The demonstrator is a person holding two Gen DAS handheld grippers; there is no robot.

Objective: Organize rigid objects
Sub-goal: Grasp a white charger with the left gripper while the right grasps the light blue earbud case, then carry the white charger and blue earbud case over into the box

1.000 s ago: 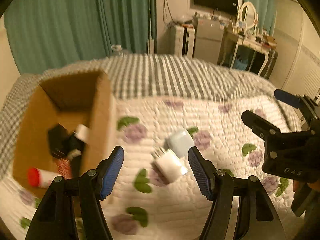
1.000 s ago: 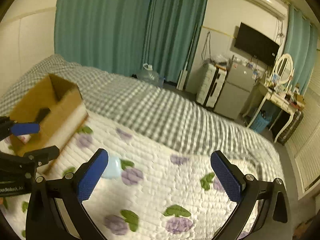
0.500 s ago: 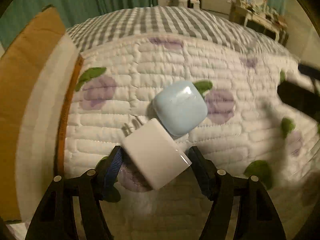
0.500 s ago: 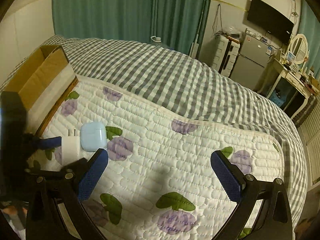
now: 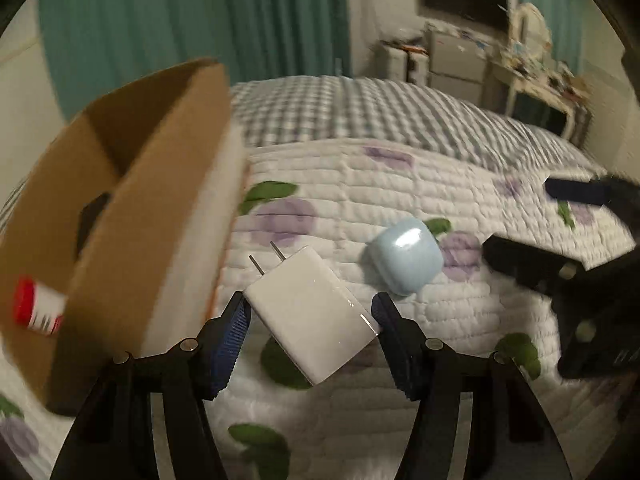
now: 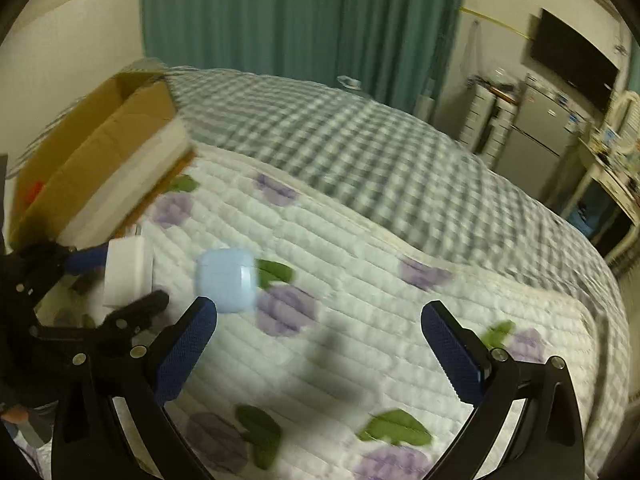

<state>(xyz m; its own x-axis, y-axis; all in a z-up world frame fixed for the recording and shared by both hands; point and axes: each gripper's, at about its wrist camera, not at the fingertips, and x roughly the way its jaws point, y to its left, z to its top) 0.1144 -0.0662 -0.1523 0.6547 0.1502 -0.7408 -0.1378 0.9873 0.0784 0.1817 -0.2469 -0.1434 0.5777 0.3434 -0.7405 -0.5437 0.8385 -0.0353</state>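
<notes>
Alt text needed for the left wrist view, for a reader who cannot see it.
The left gripper is closing its jaws around a white charger, prongs pointing away, above a flowered quilt. A pale blue case lies just beyond it, an open cardboard box stands to the left, and the right gripper shows at the right edge.

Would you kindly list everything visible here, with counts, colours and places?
charger: 1, white, between the left fingers, prongs toward the box
earbud case: 1, light blue, on the quilt beside the charger
box: 1, brown cardboard, open, on the bed's left
tube: 1, white with red cap, inside the box
quilt: 1, white with purple flowers, over a grey checked cover
curtains: teal, behind the bed
left gripper: black, blue pads, closing around the charger
right gripper: black, blue pads, open, empty
</notes>
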